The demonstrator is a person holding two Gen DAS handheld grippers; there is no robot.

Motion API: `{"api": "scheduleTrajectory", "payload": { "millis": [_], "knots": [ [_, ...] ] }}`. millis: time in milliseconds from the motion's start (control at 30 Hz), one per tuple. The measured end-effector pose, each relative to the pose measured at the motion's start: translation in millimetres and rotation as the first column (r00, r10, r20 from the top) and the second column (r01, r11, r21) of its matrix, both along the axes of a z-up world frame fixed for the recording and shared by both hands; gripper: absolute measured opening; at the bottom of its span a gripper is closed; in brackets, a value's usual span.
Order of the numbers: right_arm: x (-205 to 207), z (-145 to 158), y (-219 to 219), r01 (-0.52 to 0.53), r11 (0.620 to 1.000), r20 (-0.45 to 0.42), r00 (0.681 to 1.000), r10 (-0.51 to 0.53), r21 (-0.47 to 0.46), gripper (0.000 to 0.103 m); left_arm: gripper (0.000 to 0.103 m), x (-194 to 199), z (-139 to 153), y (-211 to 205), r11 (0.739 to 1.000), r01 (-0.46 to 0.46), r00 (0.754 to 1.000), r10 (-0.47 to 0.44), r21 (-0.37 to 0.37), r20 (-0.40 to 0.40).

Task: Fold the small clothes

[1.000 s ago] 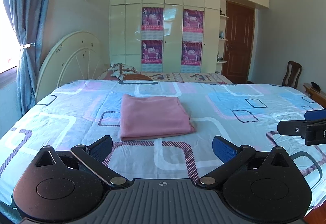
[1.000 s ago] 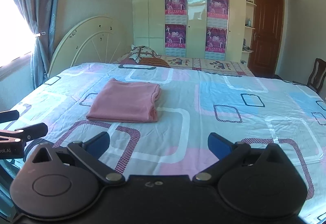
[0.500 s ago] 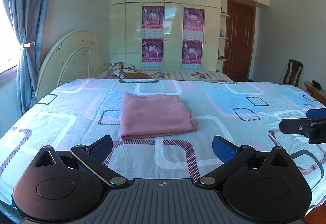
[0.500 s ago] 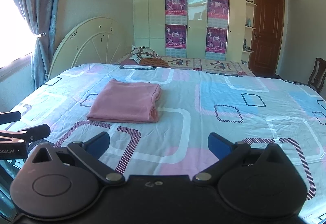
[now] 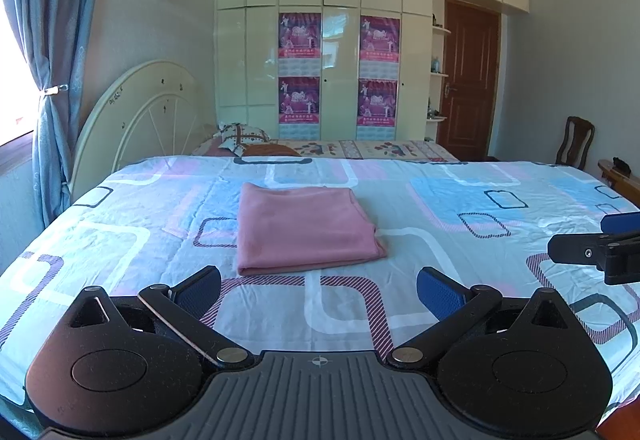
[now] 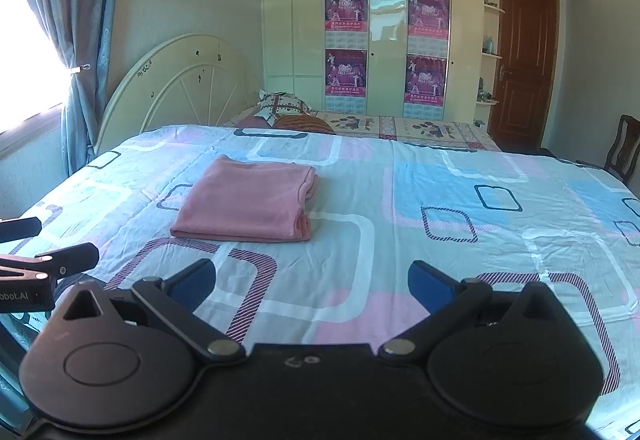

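Pink folded garment [image 5: 304, 226] on bedspread [image 5: 460, 208]

Little changes over the last sec; both cams tilt a touch, so the bed [image 5: 440, 200] sits slightly higher in each view than before. In the left view the right gripper [image 5: 600, 240] at the right edge sits a bit higher and further out of frame than 1 s ago. In the right view the left gripper [image 6: 40, 240] at the left edge now reaches further in, approx. level w/ the garment [image 6: 246, 200] front edge.
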State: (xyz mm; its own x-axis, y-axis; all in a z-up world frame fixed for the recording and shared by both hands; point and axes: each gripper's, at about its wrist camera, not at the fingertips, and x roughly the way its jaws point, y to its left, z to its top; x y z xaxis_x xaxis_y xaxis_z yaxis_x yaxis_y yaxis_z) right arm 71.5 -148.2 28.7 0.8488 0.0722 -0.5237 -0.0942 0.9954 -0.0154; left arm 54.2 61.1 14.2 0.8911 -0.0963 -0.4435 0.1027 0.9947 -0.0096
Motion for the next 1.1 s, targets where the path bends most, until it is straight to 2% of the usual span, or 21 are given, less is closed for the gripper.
{"api": "scheduleTrajectory", "payload": {
  "millis": [767,1100],
  "knots": [
    [-0.8,2.5,-1.0,-0.001,1.000,-0.005,1.000,0.001,0.001,0.103,0.103,-2.7,-0.3,-4.7,1.000,-0.001,1.000,0.001,0.011,0.012],
    [-1.2,2.2,-3.5,-0.003,1.000,0.000,1.000,0.003,0.001,0.103,0.103,-3.4,4.0,-4.7,0.999,-0.018,0.999,0.016,0.032,0.044]
  ]
}}
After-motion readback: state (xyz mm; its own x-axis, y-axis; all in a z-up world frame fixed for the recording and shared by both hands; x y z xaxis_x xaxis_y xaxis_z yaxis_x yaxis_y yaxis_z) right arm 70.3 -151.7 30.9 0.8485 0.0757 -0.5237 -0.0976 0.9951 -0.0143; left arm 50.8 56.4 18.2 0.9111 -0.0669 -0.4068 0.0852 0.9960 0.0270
